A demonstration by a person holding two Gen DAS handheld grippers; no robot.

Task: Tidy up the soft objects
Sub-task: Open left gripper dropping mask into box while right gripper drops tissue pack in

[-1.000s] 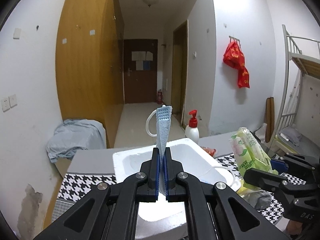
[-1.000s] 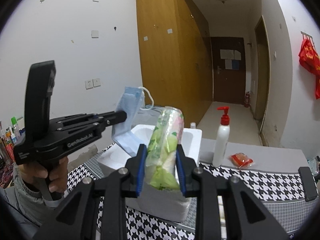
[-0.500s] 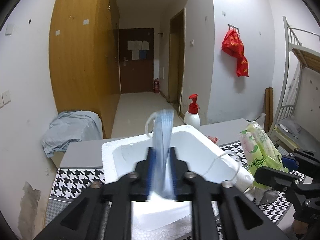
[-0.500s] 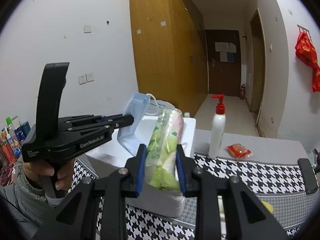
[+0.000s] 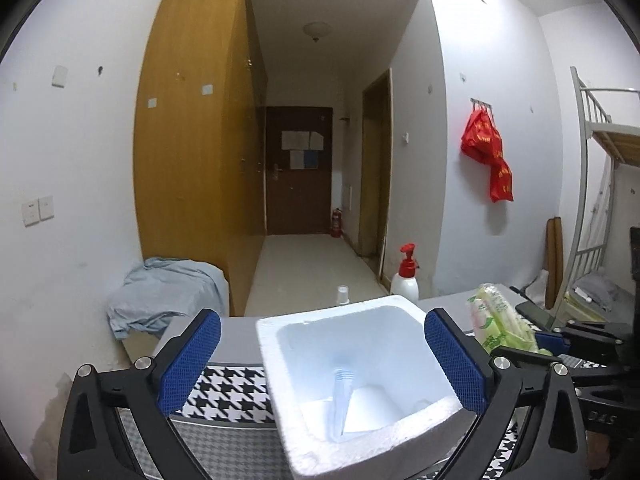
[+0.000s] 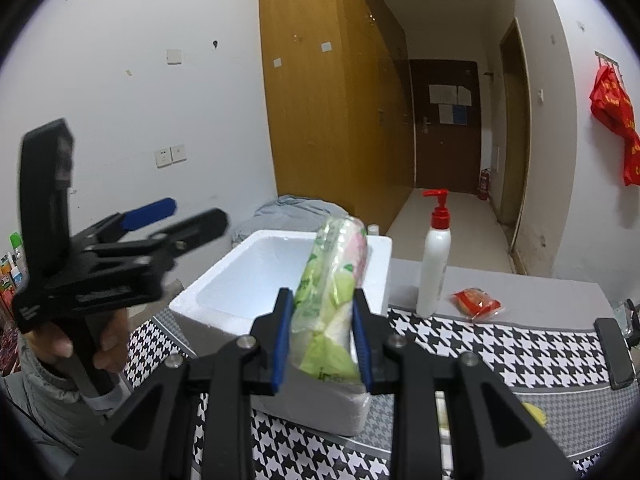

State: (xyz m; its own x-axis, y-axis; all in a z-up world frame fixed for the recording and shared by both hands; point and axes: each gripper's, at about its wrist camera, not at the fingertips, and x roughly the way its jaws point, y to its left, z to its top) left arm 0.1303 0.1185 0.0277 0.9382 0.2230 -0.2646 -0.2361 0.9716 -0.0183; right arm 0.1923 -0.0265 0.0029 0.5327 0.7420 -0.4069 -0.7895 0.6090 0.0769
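A white foam box (image 5: 288, 340) stands on the houndstooth table; it also shows in the right wrist view (image 6: 224, 284). A light blue face mask (image 5: 342, 396) lies blurred inside the box. My left gripper (image 5: 320, 360) is open and empty just above the box; the right wrist view shows it (image 6: 188, 216) at the left. My right gripper (image 6: 322, 336) is shut on a green tissue pack (image 6: 332, 300), held beside the box's right side; the pack also shows in the left wrist view (image 5: 500, 324).
A white pump bottle with a red top (image 6: 434, 264) and a red snack packet (image 6: 476, 302) stand on the table behind the box. A black phone (image 6: 612, 352) lies at the right edge. A grey cloth (image 5: 164, 292) lies heaped at the far left.
My left gripper has opened and let go of the face mask, which has dropped into the foam box. My right gripper still holds the tissue pack.
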